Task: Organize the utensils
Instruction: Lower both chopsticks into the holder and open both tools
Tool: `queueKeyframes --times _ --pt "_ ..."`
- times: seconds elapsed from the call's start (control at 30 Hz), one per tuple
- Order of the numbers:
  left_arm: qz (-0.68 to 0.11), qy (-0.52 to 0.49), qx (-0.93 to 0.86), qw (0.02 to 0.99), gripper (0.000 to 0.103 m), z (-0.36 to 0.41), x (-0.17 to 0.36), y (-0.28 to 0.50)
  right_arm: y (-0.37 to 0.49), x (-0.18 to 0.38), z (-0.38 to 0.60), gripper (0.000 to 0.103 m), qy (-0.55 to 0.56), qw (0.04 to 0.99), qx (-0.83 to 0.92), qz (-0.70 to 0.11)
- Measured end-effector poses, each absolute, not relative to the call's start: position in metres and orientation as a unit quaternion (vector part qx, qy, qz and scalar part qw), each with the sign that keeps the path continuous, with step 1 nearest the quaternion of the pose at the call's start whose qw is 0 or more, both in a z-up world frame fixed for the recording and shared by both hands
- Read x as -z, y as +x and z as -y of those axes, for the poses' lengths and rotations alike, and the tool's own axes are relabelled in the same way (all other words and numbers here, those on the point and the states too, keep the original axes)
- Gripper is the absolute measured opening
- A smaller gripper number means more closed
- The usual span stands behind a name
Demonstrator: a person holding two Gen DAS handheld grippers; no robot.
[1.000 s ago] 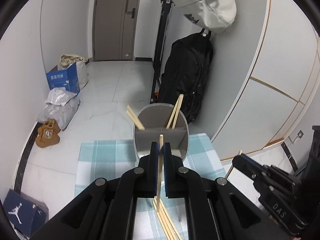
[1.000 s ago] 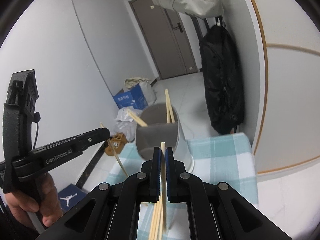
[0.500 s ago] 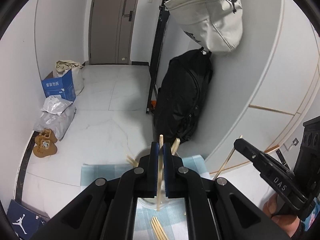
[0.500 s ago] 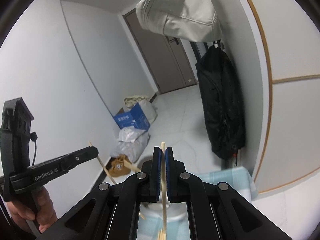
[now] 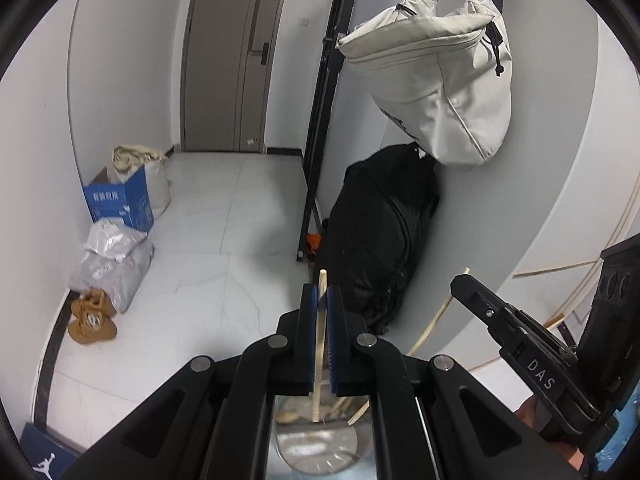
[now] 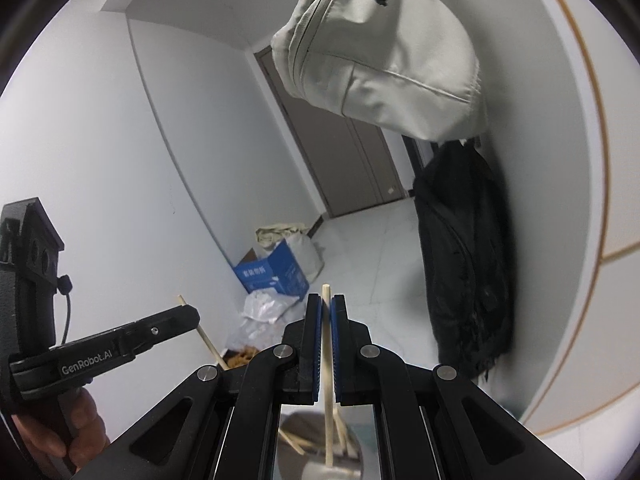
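— So, going left to right: what is the left gripper (image 5: 322, 300) doing?

— Its blue-padded fingers (image 5: 308, 320) are clamped on one wooden chopstick (image 5: 320, 344), held near upright with the lower end hanging over the grey utensil holder (image 5: 320, 444) at the bottom of the left wrist view. I judge it is held vertical so it can drop straight into the holder's mouth.

— And the right gripper (image 6: 327, 304)?

— Much the same: fingers (image 6: 340, 340) pressed together on a second chopstick (image 6: 327, 380), tip pointing down above the utensil holder (image 6: 320, 464), where other sticks already lean inside.

— Why both raised at once?

— My guess is that each hand carries one of a pair, poised above the holder for release. Neither lower tip looks seated inside yet.

— What does each camera add?

— From the left wrist you see the right gripper (image 5: 460, 280) side-on, its chopstick (image 5: 438, 312) slanting down toward the holder; that slant is invisible from its own camera. From the right wrist you get the left gripper (image 6: 192, 314) in profile and the bare hand (image 6: 56, 436) gripping its handle, with its chopstick (image 6: 204, 336) tilted. The tabletop is barely visible in either view.
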State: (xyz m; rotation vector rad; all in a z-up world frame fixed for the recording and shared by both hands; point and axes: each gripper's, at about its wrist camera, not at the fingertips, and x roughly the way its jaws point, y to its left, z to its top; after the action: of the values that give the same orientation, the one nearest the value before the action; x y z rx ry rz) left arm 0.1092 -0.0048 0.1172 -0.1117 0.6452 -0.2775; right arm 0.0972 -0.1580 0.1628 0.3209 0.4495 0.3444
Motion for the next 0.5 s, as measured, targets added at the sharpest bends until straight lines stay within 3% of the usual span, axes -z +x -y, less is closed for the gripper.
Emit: queueKeyframes --times 0.5 --pt "-0.345 -0.055 0.161 0.923 0.001 0.002 -0.064 0.132 0.109 -0.121 0.135 0.004 0.094 0.957 -0.167 -0.219"
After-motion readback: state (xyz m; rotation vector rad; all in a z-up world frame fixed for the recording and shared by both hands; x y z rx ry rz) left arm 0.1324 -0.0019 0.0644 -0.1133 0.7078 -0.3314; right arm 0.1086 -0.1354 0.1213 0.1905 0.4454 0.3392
